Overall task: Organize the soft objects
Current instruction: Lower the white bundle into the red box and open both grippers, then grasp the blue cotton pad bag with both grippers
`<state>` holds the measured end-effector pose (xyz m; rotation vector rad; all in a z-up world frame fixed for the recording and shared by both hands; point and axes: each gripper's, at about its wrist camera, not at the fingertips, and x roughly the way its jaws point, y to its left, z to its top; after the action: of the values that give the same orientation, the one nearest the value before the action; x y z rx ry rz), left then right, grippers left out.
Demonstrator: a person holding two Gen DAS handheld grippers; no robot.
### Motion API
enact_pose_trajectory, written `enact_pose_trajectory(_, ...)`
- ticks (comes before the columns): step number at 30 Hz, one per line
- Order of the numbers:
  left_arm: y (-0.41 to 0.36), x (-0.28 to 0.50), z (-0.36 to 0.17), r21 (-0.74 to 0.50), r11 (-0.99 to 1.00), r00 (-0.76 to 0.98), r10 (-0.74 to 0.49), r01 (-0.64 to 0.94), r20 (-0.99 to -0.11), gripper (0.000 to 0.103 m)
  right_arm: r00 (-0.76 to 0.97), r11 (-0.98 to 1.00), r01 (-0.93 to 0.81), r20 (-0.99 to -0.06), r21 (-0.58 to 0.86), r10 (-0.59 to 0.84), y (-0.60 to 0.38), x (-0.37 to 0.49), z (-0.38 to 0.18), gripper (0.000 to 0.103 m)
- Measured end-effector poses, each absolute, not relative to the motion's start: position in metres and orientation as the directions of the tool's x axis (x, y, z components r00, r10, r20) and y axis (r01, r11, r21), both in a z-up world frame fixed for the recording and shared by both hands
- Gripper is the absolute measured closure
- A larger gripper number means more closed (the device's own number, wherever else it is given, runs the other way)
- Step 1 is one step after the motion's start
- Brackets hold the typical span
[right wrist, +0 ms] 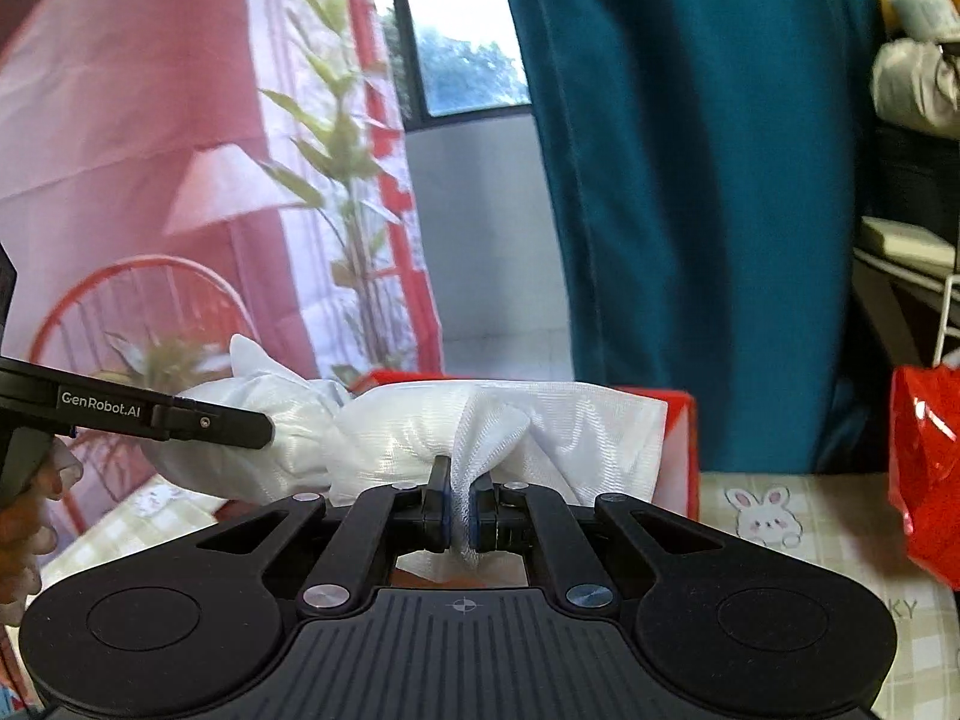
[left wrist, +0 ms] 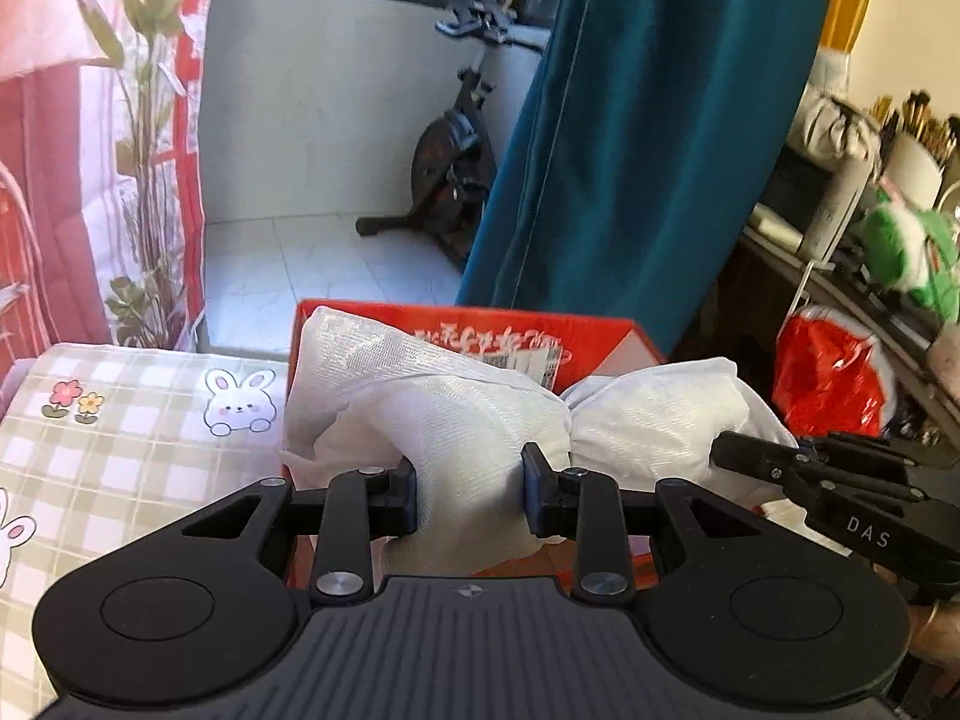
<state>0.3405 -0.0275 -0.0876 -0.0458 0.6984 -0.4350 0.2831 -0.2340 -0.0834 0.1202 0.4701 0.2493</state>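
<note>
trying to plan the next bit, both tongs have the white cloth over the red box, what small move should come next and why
Probably lower the cloth into the red box with both hands together. The left tongs clamp a thick bunch and the right tongs pinch a thin fold, so it hangs between them just above the box. Letting go first would likely drop it unevenly.

The setting is a home, in a living area that opens onto a tiled balcony. Indicators: a teal curtain (left wrist: 630,138) hangs beside the opening; an exercise bike (left wrist: 450,162) stands on the balcony floor against a white wall under a window (right wrist: 468,60). A tablecloth (left wrist: 138,420) in a check pattern carries printed rabbits and flowers. A cluttered shelf (left wrist: 852,276) to one side holds a green plush toy (left wrist: 906,252) and household items.
</note>
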Motion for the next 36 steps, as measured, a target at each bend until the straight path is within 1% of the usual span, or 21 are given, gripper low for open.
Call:
enact_pose_trajectory(5,-0.031,0.355,-0.103,-0.163,0.907,0.658,-0.397,0.388,-0.64,0.068,0.846,0.968,-0.178,-0.474,0.175,0.242,-0.239,0.297,-0.109,0.098)
enact_pose_trajectory(8,-0.033,0.358,-0.108,-0.145,0.9,0.648,-0.4,0.411,-0.648,0.062,0.836,0.969,-0.171,-0.494,0.176,0.238,-0.241,0.302,-0.122,0.098)
enact_pose_trajectory(9,-0.033,0.357,-0.109,-0.13,0.901,0.649,-0.392,0.414,-0.652,0.056,0.833,0.971,-0.168,-0.502,0.173,0.233,-0.241,0.304,-0.126,0.097)
enact_pose_trajectory(10,-0.033,0.357,-0.11,-0.114,0.902,0.65,-0.382,0.415,-0.657,0.048,0.831,0.972,-0.162,-0.509,0.168,0.226,-0.241,0.304,-0.129,0.094)
enact_pose_trajectory(12,-0.032,0.354,-0.112,-0.091,0.905,0.656,-0.367,0.415,-0.66,0.038,0.83,0.978,-0.146,-0.52,0.147,0.202,-0.24,0.303,-0.133,0.089)
enact_pose_trajectory(13,-0.031,0.352,-0.111,-0.087,0.906,0.659,-0.364,0.414,-0.658,0.035,0.832,0.98,-0.142,-0.52,0.139,0.195,-0.239,0.303,-0.134,0.085)
enact_pose_trajectory(15,-0.028,0.348,-0.109,-0.088,0.908,0.662,-0.362,0.409,-0.657,0.034,0.835,0.982,-0.133,-0.519,0.132,0.182,-0.239,0.301,-0.135,0.078)
enact_pose_trajectory(23,-0.021,0.312,-0.091,-0.072,0.921,0.688,-0.337,0.384,-0.643,0.034,0.85,0.977,-0.15,-0.485,0.151,0.205,-0.238,0.27,-0.122,0.076)
enact_pose_trajectory(25,-0.018,0.297,-0.089,-0.084,0.923,0.686,-0.338,0.376,-0.644,0.034,0.855,0.974,-0.159,-0.47,0.161,0.217,-0.235,0.256,-0.117,0.073)
enact_pose_trajectory(28,-0.011,0.27,-0.088,-0.116,0.921,0.678,-0.356,0.373,-0.644,0.034,0.857,0.967,-0.175,-0.456,0.184,0.242,-0.23,0.235,-0.111,0.072)
enact_pose_trajectory(32,-0.002,0.237,-0.097,-0.159,0.919,0.663,-0.373,0.362,-0.648,0.035,0.85,0.958,-0.2,-0.45,0.205,0.273,-0.216,0.203,-0.112,0.071)
enact_pose_trajectory(36,0.003,0.208,-0.114,-0.183,0.926,0.652,-0.364,0.329,-0.665,0.035,0.83,0.95,-0.217,-0.47,0.224,0.3,-0.202,0.173,-0.123,0.066)
